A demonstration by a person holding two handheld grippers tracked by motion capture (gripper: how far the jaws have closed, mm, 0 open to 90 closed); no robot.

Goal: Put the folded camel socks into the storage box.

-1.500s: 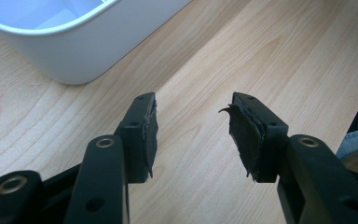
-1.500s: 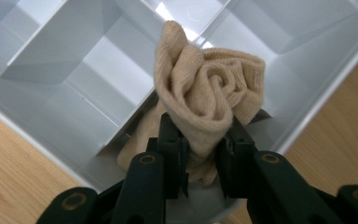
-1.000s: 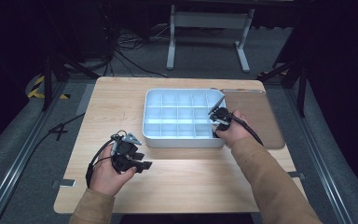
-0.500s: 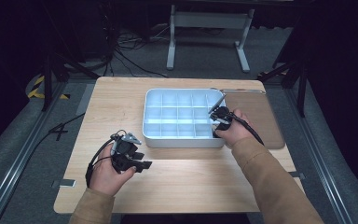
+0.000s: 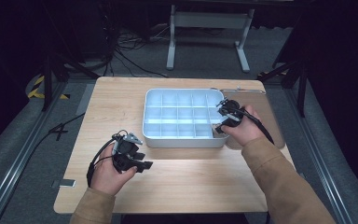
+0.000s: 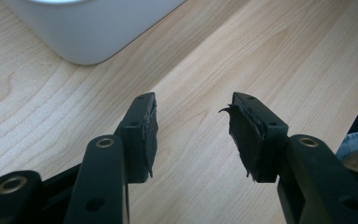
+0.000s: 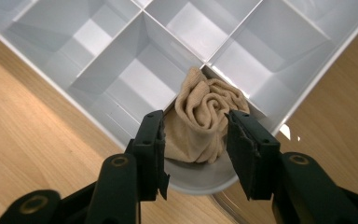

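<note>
Two tools on light wood table (image 5: pixel 191 186), dark room: left tool (image 5: pixel 140 163) agape/empty, right tool (image 7: pixel 193 140) loosely straddling beige cloth (image 7: pixel 205 116).

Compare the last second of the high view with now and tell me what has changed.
Nothing visibly changed. The right claw stays at the near right corner compartment of the white divided tray, around the rolled beige cloth there. The left claw stays open over the bare wooden table, near the tray's front left corner.
</note>
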